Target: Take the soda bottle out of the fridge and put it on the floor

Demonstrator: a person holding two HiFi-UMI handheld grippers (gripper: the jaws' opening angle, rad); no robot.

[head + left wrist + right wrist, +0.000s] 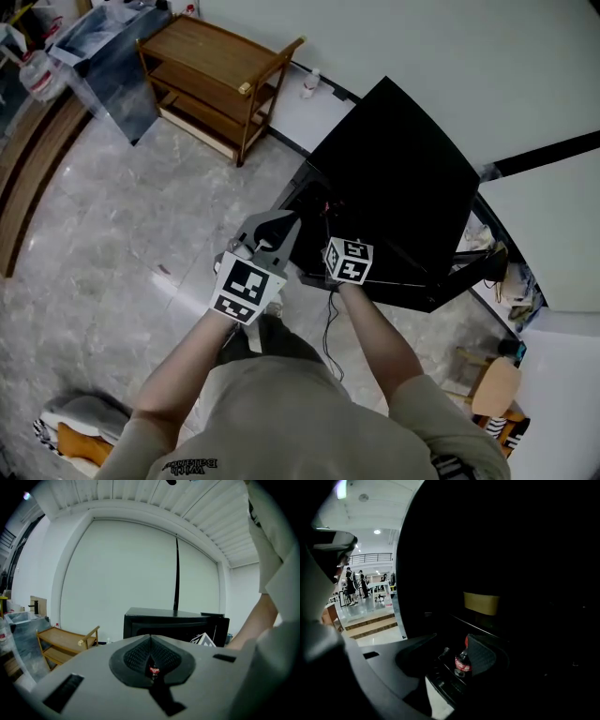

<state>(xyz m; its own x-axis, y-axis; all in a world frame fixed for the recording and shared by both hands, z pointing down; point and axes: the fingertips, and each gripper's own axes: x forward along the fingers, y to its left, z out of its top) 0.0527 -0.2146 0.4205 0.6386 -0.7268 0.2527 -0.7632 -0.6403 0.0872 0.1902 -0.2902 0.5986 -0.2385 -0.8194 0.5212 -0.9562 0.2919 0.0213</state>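
Note:
The soda bottle [462,663], dark with a red label, stands upright on a low shelf inside the black fridge [394,178]. My right gripper [452,635] is open in the dark fridge opening. The bottle lies just beyond its jaws, close to the right pad [483,656], and the pads do not press on it. In the head view only that gripper's marker cube [349,261] shows at the fridge's front. My left gripper [286,223] hangs beside it, shut [151,637] with nothing held. Through the slit between its pads a speck of the red label [153,670] shows.
A wooden trolley [220,80] stands at the back left by the wall, with a small bottle [309,84] on the floor near it. A cable [330,328] runs across the marble floor under me. A wooden chair [492,384] stands at the right.

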